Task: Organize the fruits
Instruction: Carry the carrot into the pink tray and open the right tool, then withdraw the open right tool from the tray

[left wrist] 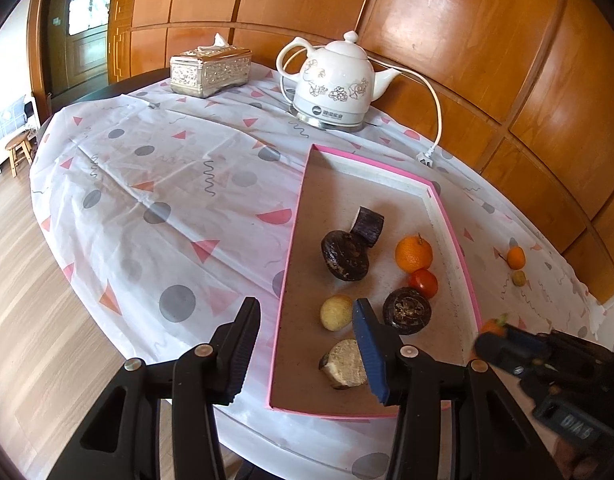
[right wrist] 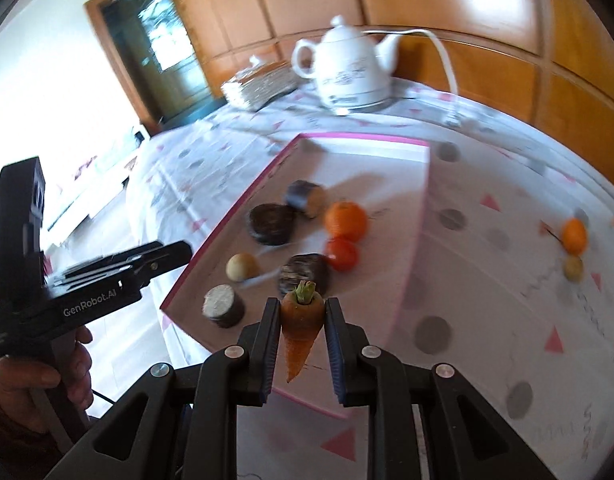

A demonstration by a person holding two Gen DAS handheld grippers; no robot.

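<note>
My right gripper (right wrist: 300,316) is clamped on a small carrot (right wrist: 301,322), leaf end up, near the pink tray (right wrist: 227,216) at six o'clock. My left gripper (left wrist: 307,312) hangs released with nothing between its jaws, over the tray's seven o'clock corner. An orange (left wrist: 413,254) lies inside.
</note>
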